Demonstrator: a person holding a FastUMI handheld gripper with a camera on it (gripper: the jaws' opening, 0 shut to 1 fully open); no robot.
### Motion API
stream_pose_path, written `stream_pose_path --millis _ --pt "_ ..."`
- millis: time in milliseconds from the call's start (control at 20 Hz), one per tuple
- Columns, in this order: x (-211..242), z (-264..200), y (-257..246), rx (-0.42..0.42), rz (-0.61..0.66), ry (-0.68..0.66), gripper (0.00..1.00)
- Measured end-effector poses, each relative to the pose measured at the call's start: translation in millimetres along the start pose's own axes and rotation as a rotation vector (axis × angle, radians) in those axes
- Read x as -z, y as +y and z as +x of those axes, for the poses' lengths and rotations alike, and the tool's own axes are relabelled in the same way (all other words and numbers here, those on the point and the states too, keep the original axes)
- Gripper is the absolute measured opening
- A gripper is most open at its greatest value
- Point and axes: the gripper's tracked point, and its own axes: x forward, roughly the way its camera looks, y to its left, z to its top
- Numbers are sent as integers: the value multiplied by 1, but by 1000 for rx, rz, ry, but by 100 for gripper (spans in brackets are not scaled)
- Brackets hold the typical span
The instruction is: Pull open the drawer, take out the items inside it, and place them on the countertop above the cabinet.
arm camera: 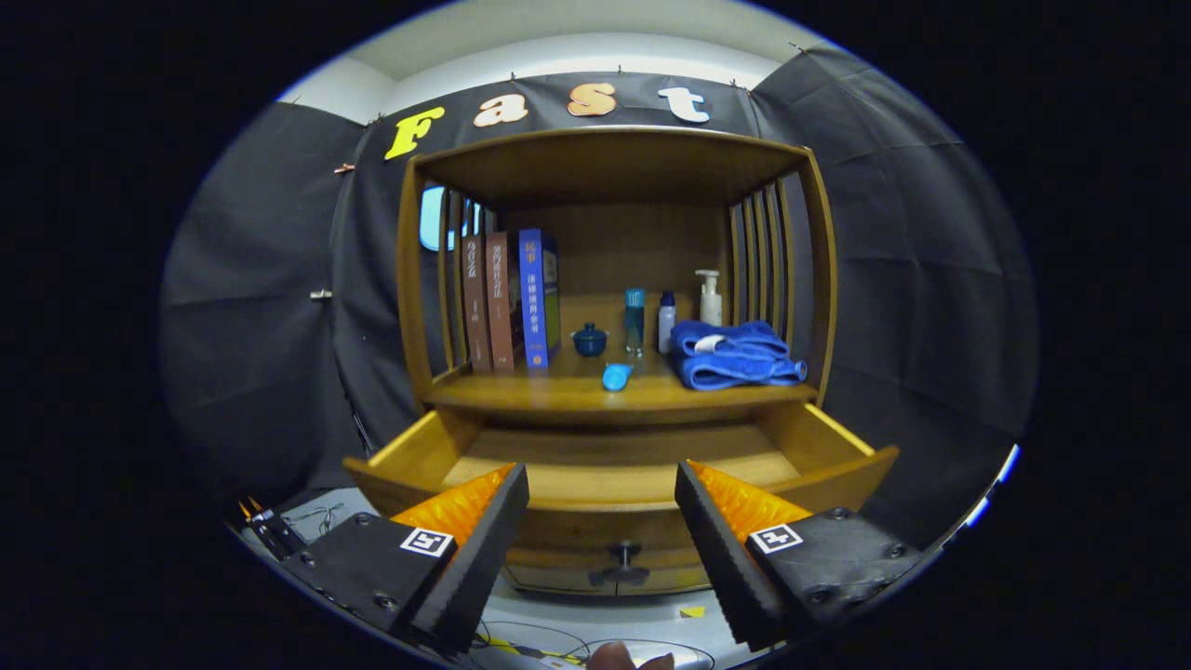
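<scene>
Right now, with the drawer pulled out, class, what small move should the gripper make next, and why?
Probably lift and tip forward over the drawer to look inside. The gripper hangs open in front of the drawer knob, holding nothing, and the drawer's visible floor looks bare from here, its near part hidden by the front panel. The countertop above already carries a small blue item.

Countertop (577, 395) (towel (735, 354), books (507, 302), bottles (666, 321))

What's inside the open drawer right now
The drawer is pulled out, and the part of its wooden floor that shows is bare. Its front wall and the open gripper fingers hide the front strip, and the countertop overhangs the back, so something could lie there unseen.
</scene>
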Motion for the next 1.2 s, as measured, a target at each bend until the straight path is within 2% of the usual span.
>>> stream_pose_path --millis 200,450,750,1200 --pt "48 14 -8 9 0 41 100" --pt "72 45 -26 59 10 89 100" --pt "70 56 -23 67 -16 33 100" --pt "64 132 -22 72 17 50 100"
